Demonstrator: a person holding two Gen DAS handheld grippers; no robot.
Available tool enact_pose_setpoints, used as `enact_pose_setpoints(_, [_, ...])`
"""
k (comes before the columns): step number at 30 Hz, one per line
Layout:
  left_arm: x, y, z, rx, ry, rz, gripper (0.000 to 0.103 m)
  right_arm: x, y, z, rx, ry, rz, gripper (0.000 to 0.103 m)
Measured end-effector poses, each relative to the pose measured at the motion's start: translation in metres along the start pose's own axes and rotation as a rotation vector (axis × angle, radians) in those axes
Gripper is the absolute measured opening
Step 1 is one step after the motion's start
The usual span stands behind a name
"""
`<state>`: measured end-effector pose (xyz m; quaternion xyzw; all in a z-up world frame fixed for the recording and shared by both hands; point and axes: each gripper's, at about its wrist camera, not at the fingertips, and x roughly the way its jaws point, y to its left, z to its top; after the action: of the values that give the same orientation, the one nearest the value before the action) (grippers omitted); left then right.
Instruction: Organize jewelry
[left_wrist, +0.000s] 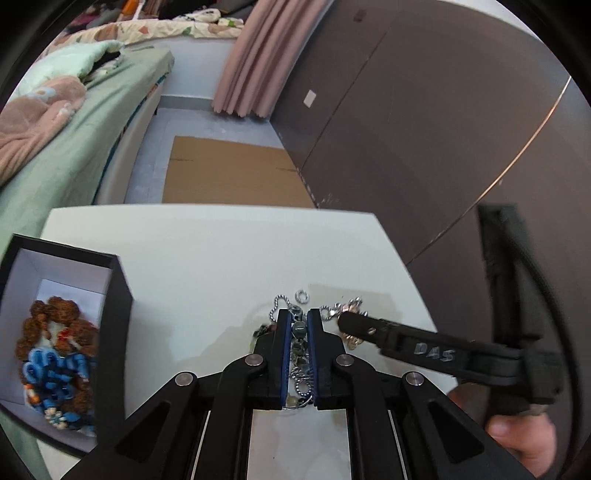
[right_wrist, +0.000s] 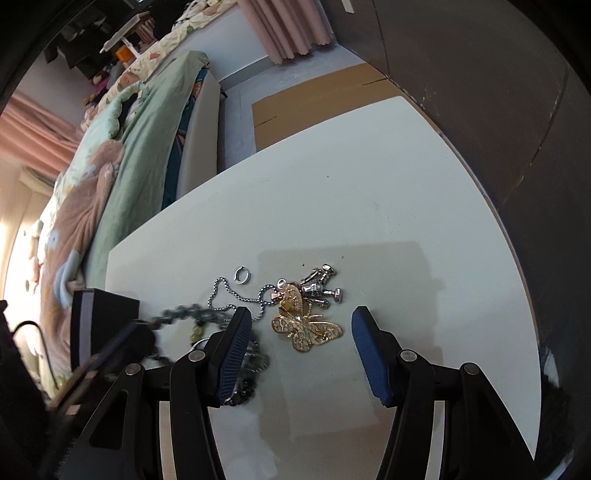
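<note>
White tabletop (right_wrist: 332, 192) fills the frame centre, a black box (left_wrist: 114, 295) of beaded pieces at lower left. Left gripper (left_wrist: 299, 317) is clenched on a dark bead strand (left_wrist: 298, 326) tangled in the pile; lifting could drag the silver chain (right_wrist: 221, 295) off the edge. Right gripper (right_wrist: 301, 325) hangs released around the gold butterfly brooch (right_wrist: 306, 328); closing may snag the chain too.

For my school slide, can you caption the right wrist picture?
Open right gripper hovers over a gold filigree butterfly brooch on the white table.
</note>
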<state>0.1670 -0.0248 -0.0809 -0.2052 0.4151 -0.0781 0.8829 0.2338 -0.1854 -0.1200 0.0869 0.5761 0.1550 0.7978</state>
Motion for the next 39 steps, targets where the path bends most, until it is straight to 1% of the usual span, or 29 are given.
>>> enact_pose_setpoints(5, [-0.026, 0.010, 0.005, -0.034, -0.059, -0.020, 0.008, 0.000, 0.008, -0.002, -0.051, -0.015, -0.059, 0.058])
enact_pose_setpoints(8, [-0.037, 0.017, 0.009, -0.054, -0.089, -0.021, 0.008, 0.003, 0.019, -0.006, -0.122, -0.024, -0.137, 0.058])
enact_pose_setpoints(9, [-0.040, 0.019, 0.010, -0.061, -0.099, -0.025, 0.008, 0.004, 0.022, -0.007, -0.143, -0.028, -0.162, 0.052])
enact_pose_setpoints(10, [-0.043, 0.020, 0.011, -0.064, -0.106, -0.027, 0.008, 0.005, 0.026, -0.008, -0.165, -0.031, -0.192, 0.041])
enact_pose_setpoints(11, [-0.044, 0.021, 0.012, -0.068, -0.114, -0.029, 0.008, 0.005, 0.028, -0.009, -0.188, -0.037, -0.230, 0.035])
enact_pose_setpoints(12, [-0.048, 0.022, 0.013, -0.071, -0.123, -0.032, 0.008, 0.005, 0.028, -0.009, -0.199, -0.041, -0.254, 0.033])
enact_pose_setpoints(15, [-0.060, 0.024, 0.016, -0.072, -0.150, -0.048, 0.008, 0.000, 0.023, -0.007, -0.164, -0.038, -0.222, 0.033])
enact_pose_setpoints(17, [-0.069, 0.024, 0.017, -0.069, -0.168, -0.057, 0.008, -0.006, 0.016, -0.005, -0.118, -0.036, -0.170, 0.032])
enact_pose_setpoints(20, [-0.082, 0.023, 0.019, -0.068, -0.200, -0.078, 0.008, -0.017, 0.009, -0.001, -0.066, -0.053, -0.105, 0.033])
enact_pose_setpoints(23, [-0.097, 0.019, 0.024, -0.065, -0.234, -0.091, 0.008, -0.031, 0.004, 0.000, -0.015, -0.070, -0.020, 0.033])
enact_pose_setpoints(31, [-0.144, 0.002, 0.043, -0.028, -0.342, -0.098, 0.008, -0.056, 0.018, -0.001, -0.004, -0.130, 0.084, 0.033])
enact_pose_setpoints(34, [-0.163, -0.001, 0.048, -0.021, -0.378, -0.084, 0.008, -0.059, 0.027, 0.001, -0.007, -0.145, 0.127, 0.033])
enact_pose_setpoints(36, [-0.175, 0.001, 0.053, -0.025, -0.393, -0.040, 0.009, -0.059, 0.035, 0.001, -0.014, -0.148, 0.171, 0.033])
enact_pose_setpoints(39, [-0.185, 0.011, 0.056, -0.055, -0.399, -0.010, 0.009, -0.058, 0.051, 0.002, -0.036, -0.151, 0.216, 0.033])
